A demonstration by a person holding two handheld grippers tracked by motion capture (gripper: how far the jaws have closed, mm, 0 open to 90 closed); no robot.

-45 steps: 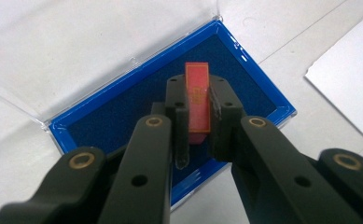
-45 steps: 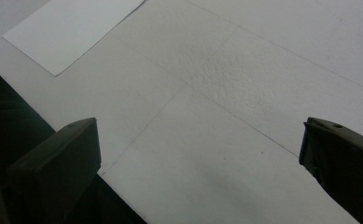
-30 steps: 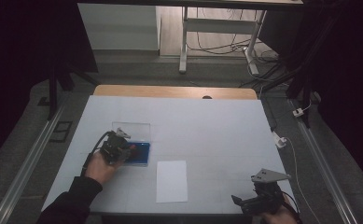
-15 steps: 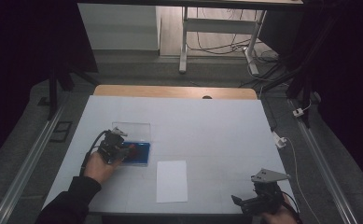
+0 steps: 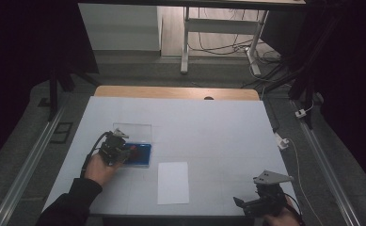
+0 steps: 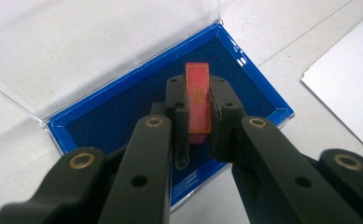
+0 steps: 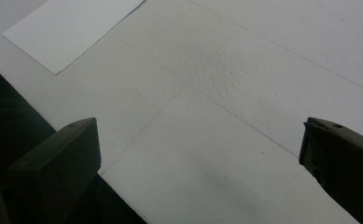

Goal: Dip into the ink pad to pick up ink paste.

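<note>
A flat blue case (image 5: 139,154) (image 6: 137,105) lies open on the white table, its clear lid (image 5: 132,131) (image 6: 76,42) folded back beyond it. My left gripper (image 5: 124,151) (image 6: 198,109) hovers over the case's dark blue lining, shut on a small red block (image 6: 198,100) with gold lines that stands upright between the jaws. The red block (image 5: 133,148) shows as a red spot in the high view. My right gripper (image 5: 251,205) (image 7: 198,154) sits low at the table's front right edge, jaws wide apart over bare table.
A white sheet of paper (image 5: 173,182) (image 7: 72,30) (image 6: 347,88) lies right of the case, toward the front. A wooden strip (image 5: 176,92) borders the table's far edge. A white plug and cable (image 5: 282,141) lie off the right side.
</note>
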